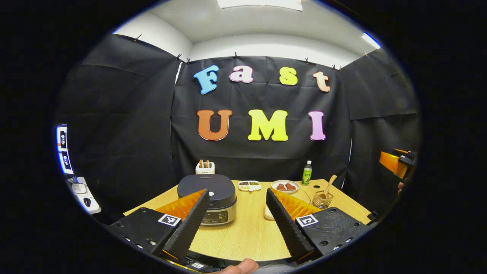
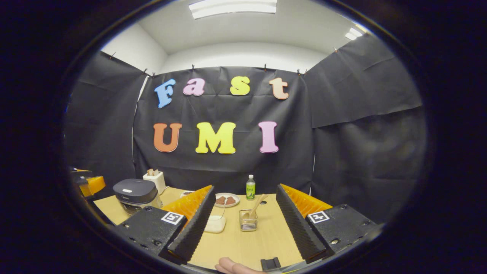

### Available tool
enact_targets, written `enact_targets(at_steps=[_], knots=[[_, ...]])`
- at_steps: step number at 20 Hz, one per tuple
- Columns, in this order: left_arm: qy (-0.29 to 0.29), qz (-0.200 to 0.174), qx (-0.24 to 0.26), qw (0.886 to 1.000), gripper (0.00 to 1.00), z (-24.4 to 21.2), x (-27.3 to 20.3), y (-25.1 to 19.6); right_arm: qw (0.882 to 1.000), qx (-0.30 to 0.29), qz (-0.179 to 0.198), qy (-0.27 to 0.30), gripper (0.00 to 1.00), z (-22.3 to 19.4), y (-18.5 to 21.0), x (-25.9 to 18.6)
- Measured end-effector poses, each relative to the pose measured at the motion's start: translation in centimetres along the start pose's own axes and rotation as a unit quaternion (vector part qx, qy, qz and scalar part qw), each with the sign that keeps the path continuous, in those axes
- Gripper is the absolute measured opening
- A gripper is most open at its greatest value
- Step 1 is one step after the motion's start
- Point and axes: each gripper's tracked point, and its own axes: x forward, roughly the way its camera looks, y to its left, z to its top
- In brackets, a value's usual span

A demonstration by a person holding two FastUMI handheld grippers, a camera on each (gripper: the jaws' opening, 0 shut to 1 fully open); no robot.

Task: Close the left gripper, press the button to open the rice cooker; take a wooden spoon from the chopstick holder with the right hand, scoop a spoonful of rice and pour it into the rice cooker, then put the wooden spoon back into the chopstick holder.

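Both grippers, left (image 1: 236,222) and right (image 2: 243,224), gape empty; cooker (image 1: 207,198) lid down; spoon (image 2: 255,207) in holder (image 2: 248,220); left gripper view adds a far divided dish (image 1: 249,185).

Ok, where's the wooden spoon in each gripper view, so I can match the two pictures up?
Left gripper view: the wooden spoon stands in the chopstick holder, right of centre, beyond the right finger.
Right gripper view: the spoon leans in the holder, near centre, between the two fingers.
Shared landmark: the green bottle behind it.
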Motion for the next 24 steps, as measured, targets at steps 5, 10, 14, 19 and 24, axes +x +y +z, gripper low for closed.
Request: enact_targets(at_steps=[5, 10, 14, 19, 24], knots=[[-0.029, -0.012, 0.010, 0.999, 0.95, 1.2, -1.3, -0.9, 1.000, 0.002, -0.009, -0.013, 1.00, 0.7, 0.1, -1.3], [-0.037, -0.027, 0.005, 0.999, 0.94, 1.6, -1.6, -1.3, 1.000, 0.003, -0.011, -0.015, 0.99, 0.5, -0.6, -2.3], [-0.038, -0.024, 0.001, 0.999, 0.95, 1.6, -1.6, -1.0, 1.000, -0.003, -0.011, -0.017, 1.00, 0.4, -1.0, -2.5], [-0.040, -0.028, 0.003, 0.999, 0.95, 1.4, -1.9, -1.0, 1.000, 0.000, -0.009, -0.011, 1.00, -0.2, -1.1, -2.2], [-0.042, -0.032, 0.010, 0.999, 0.95, 1.2, -2.1, -1.3, 1.000, -0.004, -0.009, -0.008, 1.00, -0.7, -1.4, -1.9]])
